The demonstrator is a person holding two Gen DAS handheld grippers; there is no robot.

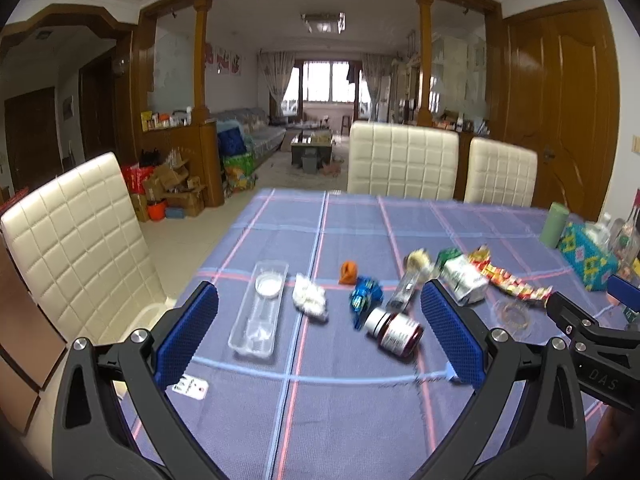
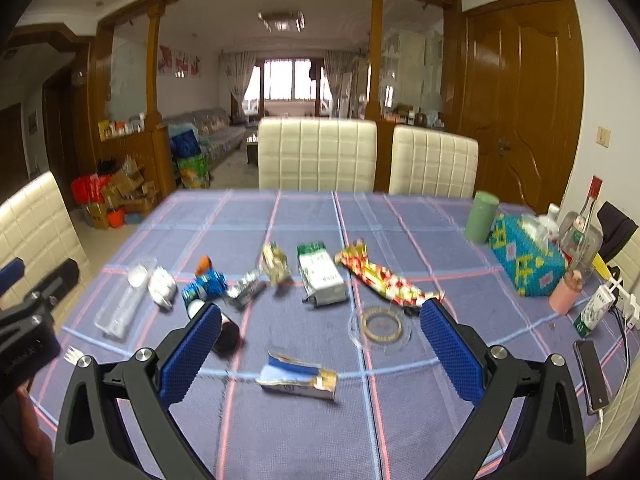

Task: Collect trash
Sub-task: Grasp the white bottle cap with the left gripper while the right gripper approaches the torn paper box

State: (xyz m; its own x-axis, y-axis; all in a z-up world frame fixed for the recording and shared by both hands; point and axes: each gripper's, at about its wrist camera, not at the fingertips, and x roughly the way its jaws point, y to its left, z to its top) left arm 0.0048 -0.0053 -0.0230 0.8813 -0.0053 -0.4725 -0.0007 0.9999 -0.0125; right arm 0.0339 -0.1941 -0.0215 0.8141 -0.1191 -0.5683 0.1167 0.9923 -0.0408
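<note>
Trash lies scattered on the blue plaid tablecloth (image 1: 340,408). In the left wrist view I see a clear plastic tray (image 1: 260,308), a crumpled white tissue (image 1: 308,298), an orange scrap (image 1: 348,272), a blue wrapper (image 1: 364,294), a dark bottle on its side (image 1: 396,330) and a green-white carton (image 1: 464,276). My left gripper (image 1: 320,332) is open and empty above the table. In the right wrist view a torn blue-white packet (image 2: 298,376) lies between the open, empty fingers of my right gripper (image 2: 320,344). A red-yellow wrapper (image 2: 384,278), a clear lid (image 2: 380,326) and the carton (image 2: 322,274) lie beyond.
Cream chairs stand at the far edge (image 1: 402,160) and left side (image 1: 76,240). At the right edge are a green cup (image 2: 482,216), a teal tissue box (image 2: 528,256), glass bottles (image 2: 580,232), a pink cup (image 2: 566,292), a phone (image 2: 592,376) and a power strip (image 2: 624,304).
</note>
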